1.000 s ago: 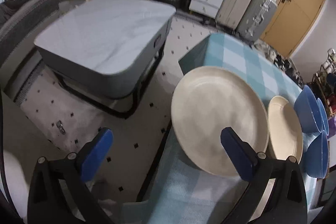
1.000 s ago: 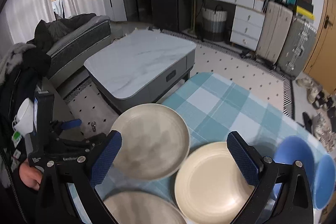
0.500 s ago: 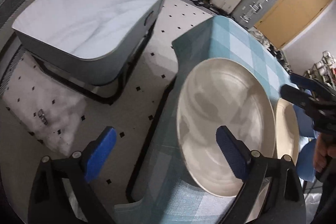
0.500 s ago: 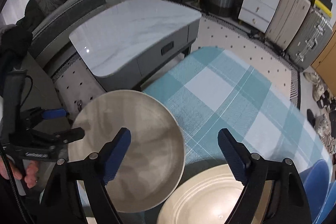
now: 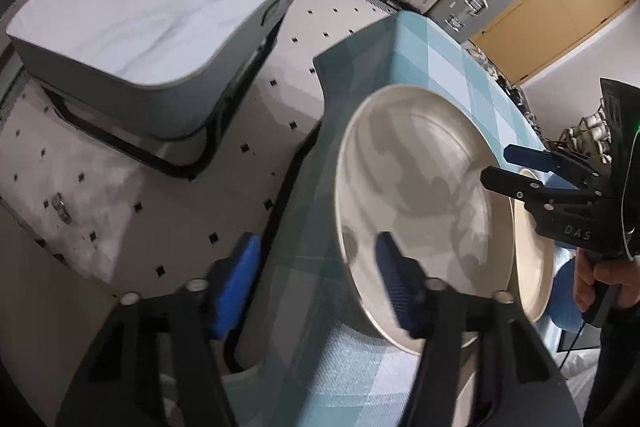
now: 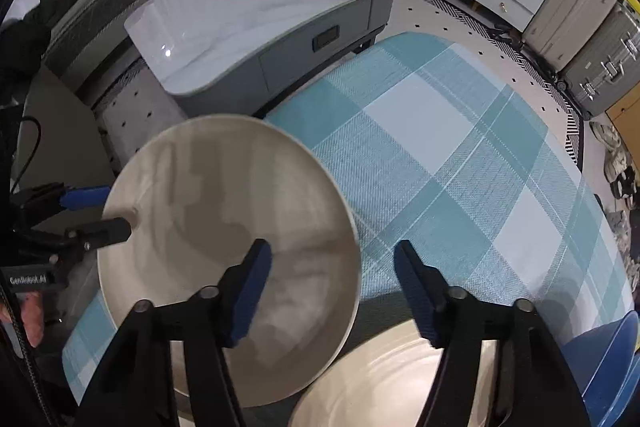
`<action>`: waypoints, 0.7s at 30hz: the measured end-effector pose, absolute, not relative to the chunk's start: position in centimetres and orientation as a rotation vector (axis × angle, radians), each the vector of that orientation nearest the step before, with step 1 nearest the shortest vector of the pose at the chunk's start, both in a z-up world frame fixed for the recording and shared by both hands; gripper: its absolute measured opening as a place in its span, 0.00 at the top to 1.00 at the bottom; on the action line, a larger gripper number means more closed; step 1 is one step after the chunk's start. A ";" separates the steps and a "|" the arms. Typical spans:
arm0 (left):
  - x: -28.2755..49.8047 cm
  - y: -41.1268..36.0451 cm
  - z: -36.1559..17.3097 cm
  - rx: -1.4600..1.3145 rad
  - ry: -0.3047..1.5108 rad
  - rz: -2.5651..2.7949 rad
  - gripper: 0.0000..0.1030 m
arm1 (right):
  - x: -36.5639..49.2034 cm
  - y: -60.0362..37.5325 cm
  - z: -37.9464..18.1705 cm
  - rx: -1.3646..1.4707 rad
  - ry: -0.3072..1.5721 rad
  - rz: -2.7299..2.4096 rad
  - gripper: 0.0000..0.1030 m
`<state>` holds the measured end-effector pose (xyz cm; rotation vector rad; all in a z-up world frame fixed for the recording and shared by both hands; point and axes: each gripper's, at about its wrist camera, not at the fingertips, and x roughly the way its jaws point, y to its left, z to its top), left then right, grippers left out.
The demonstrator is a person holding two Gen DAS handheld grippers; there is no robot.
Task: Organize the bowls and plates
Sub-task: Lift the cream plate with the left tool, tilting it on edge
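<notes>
jaws closing on both grippers, not yet pinching. left gripper (image 5: 316, 279) straddles the near rim of the large plate (image 5: 416, 195), right gripper (image 6: 332, 287) straddles its opposite rim beside the small plate (image 6: 384, 379); plate lies on the counter (image 6: 440, 155) edge. advice: seat pads square on rim, lift level.
</notes>
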<state>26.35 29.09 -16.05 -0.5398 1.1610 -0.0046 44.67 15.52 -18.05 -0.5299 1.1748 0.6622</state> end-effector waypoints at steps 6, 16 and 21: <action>25.9 29.0 -15.9 -0.556 1.149 -0.017 0.64 | 44.7 15.1 -18.6 -0.528 1.191 0.667 0.43; 26.0 28.5 -15.7 -0.545 1.155 -0.038 0.85 | 45.3 14.8 -20.1 -0.540 1.246 0.657 0.70; 26.0 28.4 -15.7 -0.545 1.157 -0.038 0.85 | 45.0 15.0 -20.4 -0.557 1.245 0.656 0.76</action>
